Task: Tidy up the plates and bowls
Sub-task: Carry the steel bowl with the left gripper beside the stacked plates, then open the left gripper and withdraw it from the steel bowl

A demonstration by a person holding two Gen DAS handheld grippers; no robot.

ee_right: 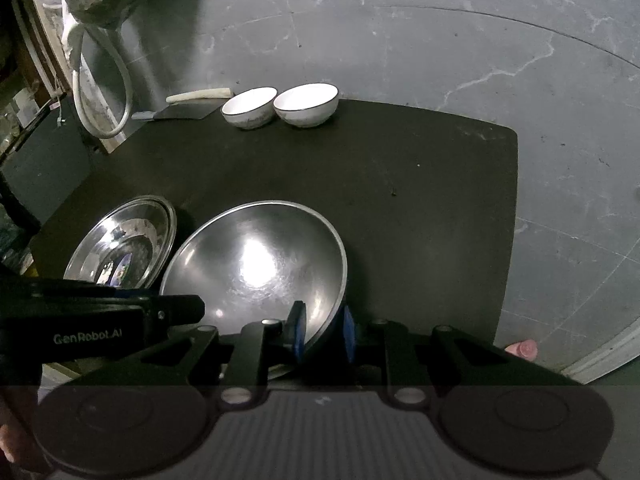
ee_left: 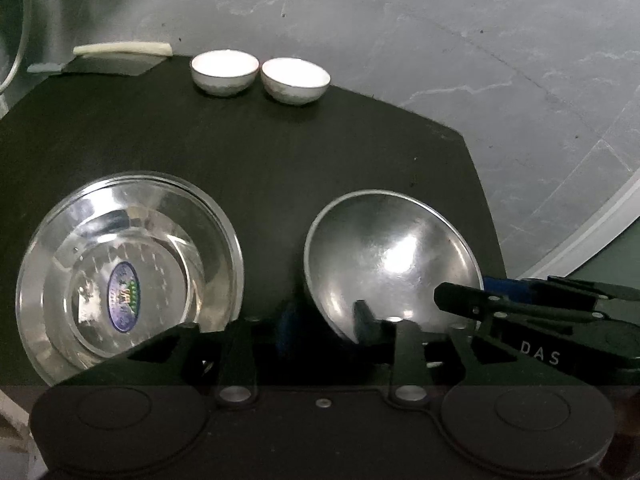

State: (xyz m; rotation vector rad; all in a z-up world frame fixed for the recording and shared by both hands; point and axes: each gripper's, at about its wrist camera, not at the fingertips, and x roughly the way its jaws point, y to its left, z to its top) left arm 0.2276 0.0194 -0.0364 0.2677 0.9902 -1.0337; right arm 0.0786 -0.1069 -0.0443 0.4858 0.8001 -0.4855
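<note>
A dull steel bowl [ee_left: 396, 256] sits tilted on the black table, held at its near rim from both sides. My left gripper [ee_left: 326, 322] is shut on the bowl's left near rim. My right gripper [ee_right: 322, 336] is shut on the bowl's [ee_right: 256, 268] right near rim, and it also shows in the left wrist view [ee_left: 520, 304]. A shiny steel plate-bowl with a blue sticker [ee_left: 128, 276] lies flat to the left, seen too in the right wrist view [ee_right: 124, 240]. Two white bowls [ee_left: 224, 68] [ee_left: 296, 78] stand side by side at the far edge.
The black table [ee_right: 420, 200] ends at the right and far sides over grey stone floor. A cleaver with a pale handle [ee_right: 192, 102] lies at the far left corner. A white hose loop [ee_right: 104, 88] hangs beyond it.
</note>
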